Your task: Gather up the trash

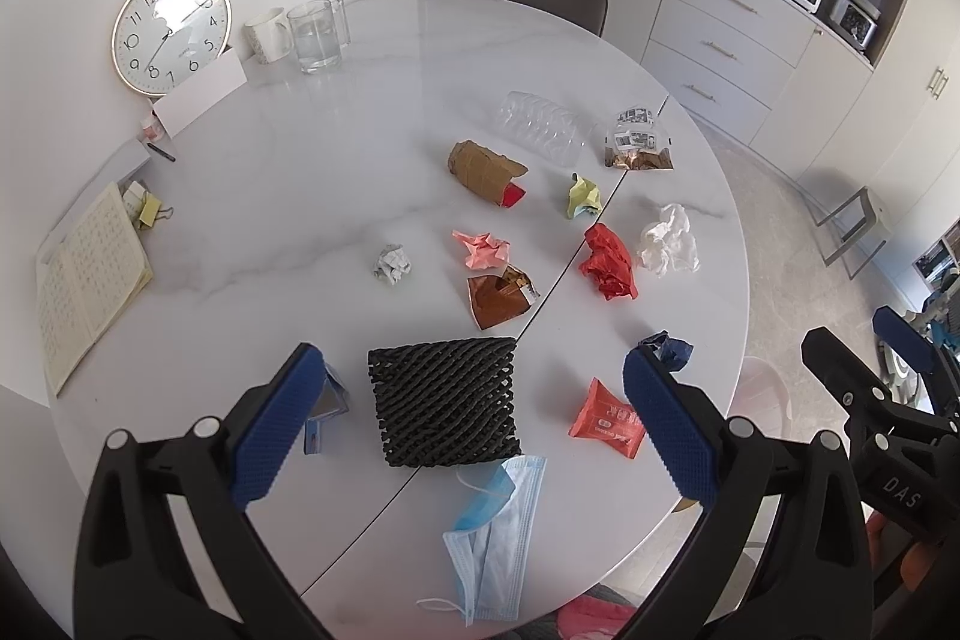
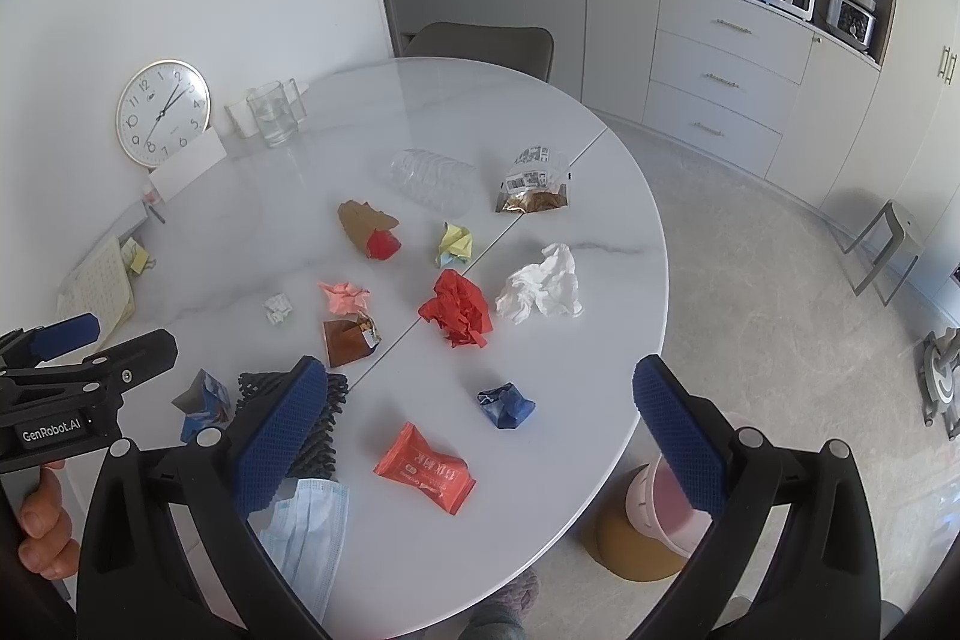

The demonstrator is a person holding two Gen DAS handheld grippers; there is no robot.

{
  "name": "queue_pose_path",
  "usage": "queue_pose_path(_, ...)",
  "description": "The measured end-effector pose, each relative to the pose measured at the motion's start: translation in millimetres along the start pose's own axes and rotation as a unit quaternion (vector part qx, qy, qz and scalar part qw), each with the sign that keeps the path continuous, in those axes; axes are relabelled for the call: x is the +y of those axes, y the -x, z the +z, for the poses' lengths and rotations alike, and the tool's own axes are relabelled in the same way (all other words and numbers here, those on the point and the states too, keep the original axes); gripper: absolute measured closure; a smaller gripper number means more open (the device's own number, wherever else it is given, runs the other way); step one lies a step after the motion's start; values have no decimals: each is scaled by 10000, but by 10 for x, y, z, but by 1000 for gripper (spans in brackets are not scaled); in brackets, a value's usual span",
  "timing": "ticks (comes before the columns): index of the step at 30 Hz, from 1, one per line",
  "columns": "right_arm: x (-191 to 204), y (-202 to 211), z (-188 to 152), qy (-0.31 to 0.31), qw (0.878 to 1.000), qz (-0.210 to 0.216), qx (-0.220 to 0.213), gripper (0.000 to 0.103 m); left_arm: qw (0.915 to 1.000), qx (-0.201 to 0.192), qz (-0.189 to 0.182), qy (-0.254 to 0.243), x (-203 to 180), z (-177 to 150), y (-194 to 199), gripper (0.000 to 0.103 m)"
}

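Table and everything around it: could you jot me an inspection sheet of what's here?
Surface: round white marble-look table with a seam across it.
Job's things: scattered trash, including black foam net, face mask, orange packet, red paper wad, white tissue, clear plastic bottle.
Clutter: clock, glass mug, notebook.
Grippers: left gripper and right gripper both open, empty, above the table.
Cables: nothing seen.
Surroundings: pink bin on the floor, chair, cabinets.
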State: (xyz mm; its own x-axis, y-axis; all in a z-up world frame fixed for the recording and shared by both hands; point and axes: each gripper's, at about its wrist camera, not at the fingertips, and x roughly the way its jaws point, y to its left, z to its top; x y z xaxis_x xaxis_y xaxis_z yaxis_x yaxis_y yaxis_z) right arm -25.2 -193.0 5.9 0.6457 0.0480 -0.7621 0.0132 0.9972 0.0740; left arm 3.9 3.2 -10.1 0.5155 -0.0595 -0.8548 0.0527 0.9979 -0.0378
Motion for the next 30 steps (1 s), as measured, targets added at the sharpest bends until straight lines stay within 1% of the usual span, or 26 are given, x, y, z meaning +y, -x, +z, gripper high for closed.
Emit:
queue_pose_path(23,2,0,-33,-3,10000,-3,17,2,10000,18,-9,17,1,-13,-3,8)
queue_pose_path(27,7,0,-47,-23,10000,14,40,2,10000,-6,-62,-35,10,-30,-15,8)
queue_pose_path(30,32,-26,-79,-30,9999,73,83,2,9996,-48,-215,-161,87,-50,-60,8)
